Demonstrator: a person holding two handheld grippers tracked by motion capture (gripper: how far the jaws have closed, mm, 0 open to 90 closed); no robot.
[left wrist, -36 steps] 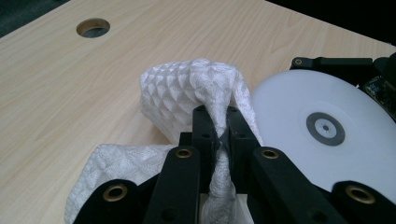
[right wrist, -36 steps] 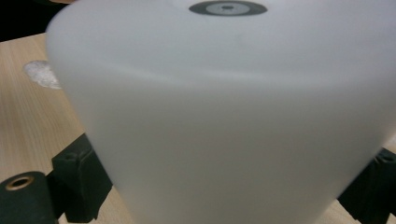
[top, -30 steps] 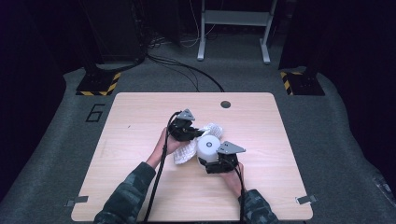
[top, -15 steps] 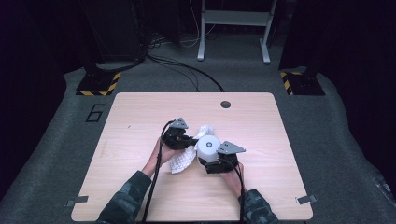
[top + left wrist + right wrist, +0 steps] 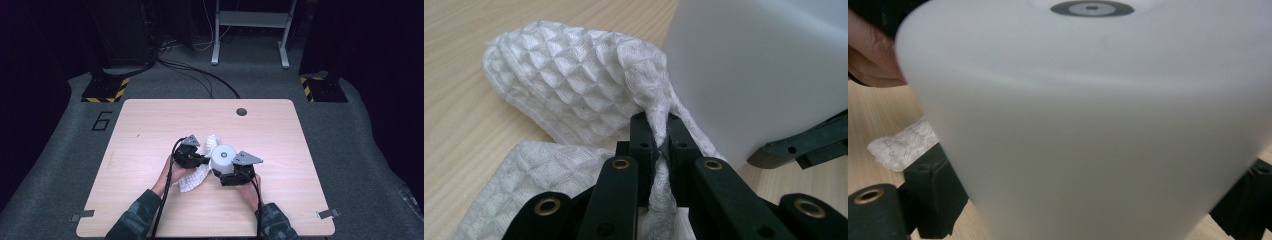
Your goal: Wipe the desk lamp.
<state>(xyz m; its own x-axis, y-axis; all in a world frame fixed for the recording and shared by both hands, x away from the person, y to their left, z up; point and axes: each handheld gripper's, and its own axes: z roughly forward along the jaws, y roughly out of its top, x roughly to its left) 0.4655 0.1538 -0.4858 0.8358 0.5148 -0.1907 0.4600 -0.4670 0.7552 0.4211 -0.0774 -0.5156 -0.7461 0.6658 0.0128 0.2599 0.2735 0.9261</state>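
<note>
Work in hand: we wipe the white cup (image 5: 223, 157) with the white waffle cloth (image 5: 192, 178), on the wooden table (image 5: 150, 130).

Left gripper (image 5: 191, 156): jaws closed tight on a fold of the cloth; in the left gripper view the fabric is pinched between the two black fingers (image 5: 642, 140), w/ the rest bulging out to the left and below.

Right gripper (image 5: 235, 170): jaws around the lower body of the cup, one each side in the right gripper view, so we judge it grips the cup. The cup's dark-ringed base faces up; it seems to stand upside down.

Where the things are: cup near the table centre, a bit toward the person. Cloth touches the cup's left side; part lies on the table in front of the left hand (image 5: 175, 172), part sticks out behind the cup.

What changed: vs. a second ago, the left gripper came down and toward the person along the cup's left side, and the cloth came w/ it. Before, the cloth was spread more behind the cup. The right gripper and cup kept their place.

Meaning for the task: we judge this as one downward wipe stroke on the cup wall, approx. finished at the bottom. The far and right sides are prob. still to do.
</note>
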